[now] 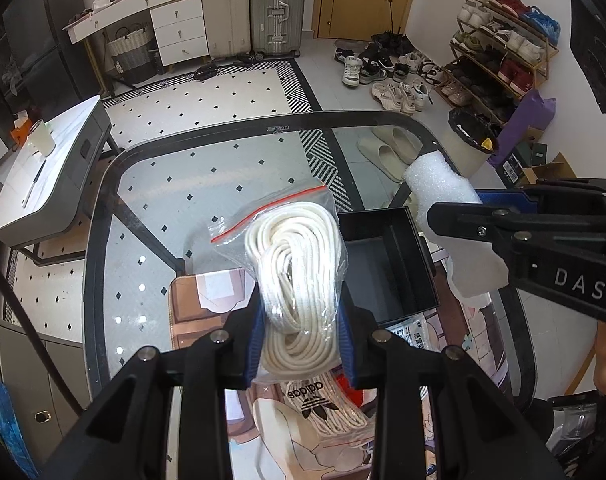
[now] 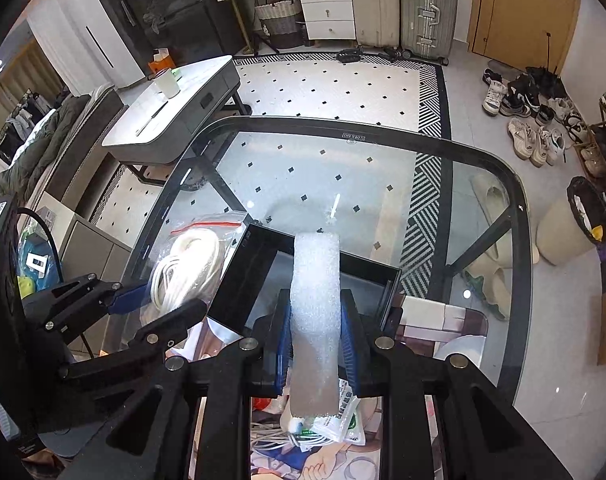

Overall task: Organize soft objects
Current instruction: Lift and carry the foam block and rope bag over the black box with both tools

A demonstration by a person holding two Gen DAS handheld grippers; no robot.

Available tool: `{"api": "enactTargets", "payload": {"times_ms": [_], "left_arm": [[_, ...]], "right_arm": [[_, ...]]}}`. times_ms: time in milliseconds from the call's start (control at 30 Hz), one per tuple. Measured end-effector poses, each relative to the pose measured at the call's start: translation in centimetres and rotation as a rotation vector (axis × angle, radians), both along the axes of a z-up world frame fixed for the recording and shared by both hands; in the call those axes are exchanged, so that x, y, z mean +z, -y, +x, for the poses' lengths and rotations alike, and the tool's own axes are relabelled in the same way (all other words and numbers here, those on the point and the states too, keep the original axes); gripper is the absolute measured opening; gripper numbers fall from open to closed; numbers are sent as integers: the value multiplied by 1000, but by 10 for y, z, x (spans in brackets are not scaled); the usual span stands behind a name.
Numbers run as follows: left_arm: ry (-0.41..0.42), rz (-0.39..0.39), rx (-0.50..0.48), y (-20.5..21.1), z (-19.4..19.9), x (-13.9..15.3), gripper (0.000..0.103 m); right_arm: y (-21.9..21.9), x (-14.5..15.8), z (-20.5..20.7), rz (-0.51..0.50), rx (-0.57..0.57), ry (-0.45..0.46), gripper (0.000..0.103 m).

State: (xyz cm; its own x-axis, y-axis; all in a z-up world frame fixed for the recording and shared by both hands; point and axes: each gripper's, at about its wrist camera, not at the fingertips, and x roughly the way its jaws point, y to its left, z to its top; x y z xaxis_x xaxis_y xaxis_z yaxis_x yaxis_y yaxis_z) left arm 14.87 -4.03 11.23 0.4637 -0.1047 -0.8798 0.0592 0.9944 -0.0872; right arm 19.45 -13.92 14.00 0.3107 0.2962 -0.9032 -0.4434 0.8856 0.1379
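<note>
My left gripper [image 1: 301, 336] is shut on a clear zip bag of coiled white rope [image 1: 299, 264] and holds it above the glass table, just left of an open black box [image 1: 387, 264]. My right gripper [image 2: 317, 340] is shut on a strip of white foam [image 2: 315, 300] that sticks out over the black box [image 2: 259, 276]. In the left wrist view the right gripper [image 1: 463, 216] and its foam [image 1: 443, 192] hang at the right of the box. In the right wrist view the left gripper [image 2: 159, 304] and the rope bag [image 2: 187, 264] are at the left.
A printed mat [image 1: 207, 320] lies on the glass table [image 1: 207, 152] under both grippers. An Adidas bag of laces [image 1: 323, 404], a packet [image 2: 343, 420] and white cables [image 2: 279, 436] lie on it. A bin [image 1: 469, 140], shoes and a side table [image 1: 43, 176] stand around.
</note>
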Motion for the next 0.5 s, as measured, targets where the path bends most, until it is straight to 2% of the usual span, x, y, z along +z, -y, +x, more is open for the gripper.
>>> {"api": "enactTargets", "payload": {"times_ms": [500], "left_arm": [[-48, -20, -17, 15, 34, -38, 30]], "right_arm": [[1, -56, 39, 11, -47, -77, 22]]}}
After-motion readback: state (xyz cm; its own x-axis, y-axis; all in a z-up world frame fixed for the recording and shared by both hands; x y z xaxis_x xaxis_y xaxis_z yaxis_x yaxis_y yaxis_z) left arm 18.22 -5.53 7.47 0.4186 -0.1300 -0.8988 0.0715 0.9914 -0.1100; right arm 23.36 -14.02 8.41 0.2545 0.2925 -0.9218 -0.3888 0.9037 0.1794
